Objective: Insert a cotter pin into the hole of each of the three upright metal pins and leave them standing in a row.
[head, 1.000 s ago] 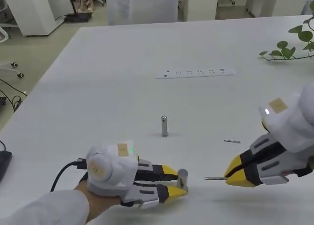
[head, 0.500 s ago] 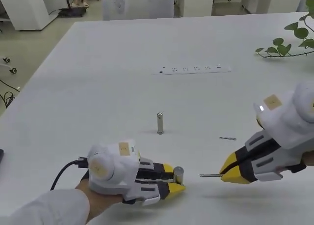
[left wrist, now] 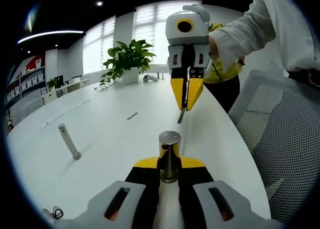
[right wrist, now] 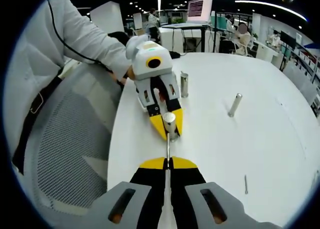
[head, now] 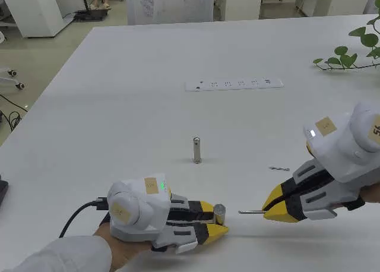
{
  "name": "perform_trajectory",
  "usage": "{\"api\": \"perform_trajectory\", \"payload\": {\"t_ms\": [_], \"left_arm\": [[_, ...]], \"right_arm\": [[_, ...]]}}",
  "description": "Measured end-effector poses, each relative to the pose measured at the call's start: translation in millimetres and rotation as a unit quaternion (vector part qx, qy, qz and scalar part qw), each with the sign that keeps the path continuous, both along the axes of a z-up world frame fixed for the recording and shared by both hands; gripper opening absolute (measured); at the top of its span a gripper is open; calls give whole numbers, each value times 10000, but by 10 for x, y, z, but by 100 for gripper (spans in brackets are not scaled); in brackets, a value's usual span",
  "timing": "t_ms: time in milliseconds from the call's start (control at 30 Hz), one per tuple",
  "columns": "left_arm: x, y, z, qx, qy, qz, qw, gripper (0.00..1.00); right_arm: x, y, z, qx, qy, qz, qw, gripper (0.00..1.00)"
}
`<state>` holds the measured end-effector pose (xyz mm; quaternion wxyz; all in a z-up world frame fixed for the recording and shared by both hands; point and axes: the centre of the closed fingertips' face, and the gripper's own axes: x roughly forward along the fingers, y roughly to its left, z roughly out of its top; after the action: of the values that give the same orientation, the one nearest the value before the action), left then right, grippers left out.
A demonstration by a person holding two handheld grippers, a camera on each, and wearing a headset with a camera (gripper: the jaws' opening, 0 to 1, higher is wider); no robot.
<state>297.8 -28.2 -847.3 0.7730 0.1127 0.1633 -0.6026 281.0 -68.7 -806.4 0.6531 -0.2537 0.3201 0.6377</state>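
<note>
Gripping a short metal pin (head: 219,213) upright between its clenched jaws, the left gripper (head: 218,220) lies low on the white worktop (head: 148,106) near the front edge. The pin's foot is on or just above the surface; which cannot be told. The right gripper (head: 268,209) is level with it on the right, jaws closed on a thin cotter pin (head: 249,212) that sticks out horizontally toward the held pin. In the head view the cotter pin's tip stops just short of the metal pin, with a small gap between them.

A second metal pin (head: 197,150) stands upright and alone farther back, well apart from both grippers. The right gripper view shows a third metal pin (right wrist: 184,84) standing just beside the left gripper's body. A loose cotter pin (head: 279,168) lies flat on the worktop, behind the right gripper. A power strip (head: 234,84) lies farther back, and plant leaves (head: 353,52) reach in at the far right.
</note>
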Motion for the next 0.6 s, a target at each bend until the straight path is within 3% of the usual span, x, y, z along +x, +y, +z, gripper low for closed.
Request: {"api": "perform_trajectory", "payload": {"t_ms": [600], "left_arm": [[-33, -20, 2, 4, 75, -104, 9999, 10]], "right_arm": [[33, 125, -24, 217, -43, 70, 9997, 2]]}}
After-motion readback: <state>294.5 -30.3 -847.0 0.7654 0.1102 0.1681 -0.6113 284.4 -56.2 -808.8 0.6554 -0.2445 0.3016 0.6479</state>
